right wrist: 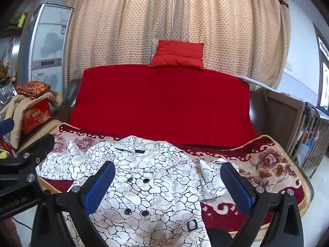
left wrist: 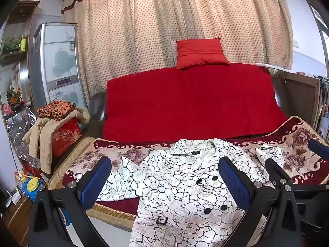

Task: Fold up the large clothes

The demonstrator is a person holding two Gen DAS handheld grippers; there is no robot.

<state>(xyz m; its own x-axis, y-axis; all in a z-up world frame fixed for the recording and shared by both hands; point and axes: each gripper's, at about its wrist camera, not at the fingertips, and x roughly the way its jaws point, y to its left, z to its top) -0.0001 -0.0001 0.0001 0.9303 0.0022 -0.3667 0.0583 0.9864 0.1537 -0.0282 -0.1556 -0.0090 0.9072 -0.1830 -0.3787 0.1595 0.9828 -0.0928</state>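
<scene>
A white coat (left wrist: 185, 185) with a black crackle print and black buttons lies face up on the floral blanket (left wrist: 298, 144), collar toward the sofa back, hem hanging over the front edge. It also shows in the right wrist view (right wrist: 148, 185). Its sleeves spread left (left wrist: 121, 177) and right (right wrist: 211, 177). My left gripper (left wrist: 164, 179) is open and empty, hovering above the coat's chest. My right gripper (right wrist: 167, 183) is open and empty above the coat's right side. Each gripper shows at the edge of the other's view.
A red cover (left wrist: 193, 103) drapes the sofa back with a red cushion (left wrist: 200, 52) on top. A red box (left wrist: 65, 136) with a beige jacket and folded orange cloth stands at the left. A wooden rail (right wrist: 298, 119) borders the right.
</scene>
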